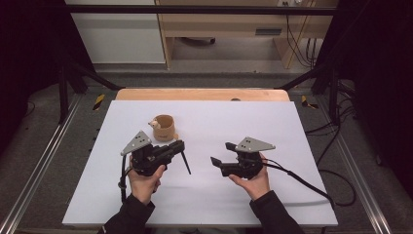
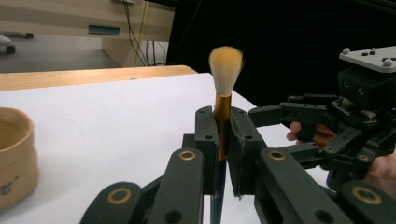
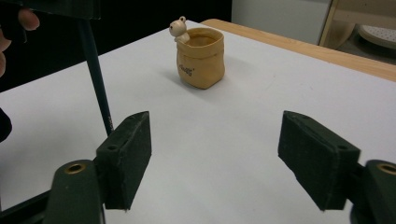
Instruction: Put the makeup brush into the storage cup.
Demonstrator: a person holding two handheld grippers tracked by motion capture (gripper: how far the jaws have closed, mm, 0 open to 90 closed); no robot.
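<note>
pot (image 1: 164,127) on the table (image 1: 272,122), behind the left gripper (image 1: 176,146), brush (image 1: 185,162) between its jaws

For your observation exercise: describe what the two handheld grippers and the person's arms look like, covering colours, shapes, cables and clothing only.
Both the left gripper and the right gripper are black linkage mechanisms with flat rectangular black jaws and brass-coloured pivot rings. Each carries a grey three-cornered plate studded with small screws on top. A black cable trails from the right gripper; another hangs by the left wrist. The person wears dark long sleeves.
</note>
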